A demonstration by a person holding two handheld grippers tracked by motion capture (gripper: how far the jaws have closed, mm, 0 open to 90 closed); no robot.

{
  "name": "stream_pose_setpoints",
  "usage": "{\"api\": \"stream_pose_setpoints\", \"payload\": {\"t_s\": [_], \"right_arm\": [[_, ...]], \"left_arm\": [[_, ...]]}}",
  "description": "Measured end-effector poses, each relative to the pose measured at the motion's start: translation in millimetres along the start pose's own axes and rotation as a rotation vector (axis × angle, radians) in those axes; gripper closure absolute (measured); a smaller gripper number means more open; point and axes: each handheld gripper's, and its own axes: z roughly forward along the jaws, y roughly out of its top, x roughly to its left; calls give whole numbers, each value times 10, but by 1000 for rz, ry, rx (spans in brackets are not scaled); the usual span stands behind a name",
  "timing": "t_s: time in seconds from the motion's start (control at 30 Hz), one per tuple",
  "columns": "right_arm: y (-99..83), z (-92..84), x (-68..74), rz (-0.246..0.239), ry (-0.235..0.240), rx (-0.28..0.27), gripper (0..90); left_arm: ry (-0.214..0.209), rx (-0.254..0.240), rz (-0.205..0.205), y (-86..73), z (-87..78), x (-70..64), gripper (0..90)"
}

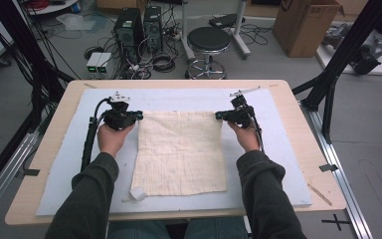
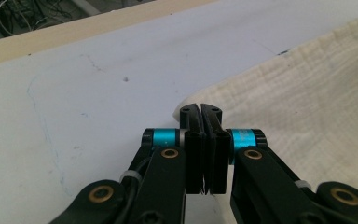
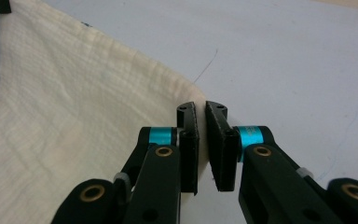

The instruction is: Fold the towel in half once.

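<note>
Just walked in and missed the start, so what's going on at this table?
A person is working a cream cloth spread on a blue mat. The left gripper is shut on the cloth's far left corner and the right gripper on its far right corner. The near edge lies flat on the mat.

A cream-coloured, loosely woven cloth [image 1: 180, 152] lies spread on the pale blue mat [image 1: 278, 164] that covers the bench, roughly square and lying mostly flat. Its two far corners are lifted off the mat, so the far edge runs taut between them and the fabric slopes down toward the near edge. The weave shows fine ribs and soft creases across the surface. At the near left corner a small flap is turned over, possibly a label or a folded hem, though it is too small to tell which.
</note>
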Motion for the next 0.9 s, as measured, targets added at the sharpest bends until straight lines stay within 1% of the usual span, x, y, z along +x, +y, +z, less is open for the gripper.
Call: {"api": "stream_pose_setpoints", "payload": {"t_s": [0.1,0.2,0.33,0.37,0.4,0.47,0.53,0.6,0.67,0.73,0.87,0.9], "right_arm": [[-28,-59,17,-3,20,-13,834],[-61,-117,33,-12,28,-22,834],[-113,-183,45,-6,46,-20,834],[-125,-193,53,-20,50,-27,834],[-137,-205,67,-14,59,-29,834],[-156,-217,91,-22,72,-30,834],[-175,-225,102,-32,80,-33,834],[-196,-241,107,-24,91,-37,834],[-216,-253,107,-26,97,-43,834],[-229,-267,107,-20,105,-36,834],[-224,-298,139,-34,114,-47,834],[-222,-303,145,-42,115,-46,834]], "left_arm": [[-3,0,24,-6,-38,-51,877],[-12,-17,11,-52,-77,-78,877],[-23,-34,4,-115,-138,-94,877],[-24,-34,2,-126,-150,-97,877],[-26,-36,9,-139,-164,-96,877],[-32,-32,14,-156,-187,-96,877],[-38,-41,9,-171,-216,-100,877],[-44,-45,12,-181,-243,-102,877],[-47,-48,17,-192,-262,-111,877],[-51,-48,22,-204,-279,-119,877],[-57,-51,21,-238,-310,-125,877],[-60,-52,14,-248,-316,-126,877]]}}
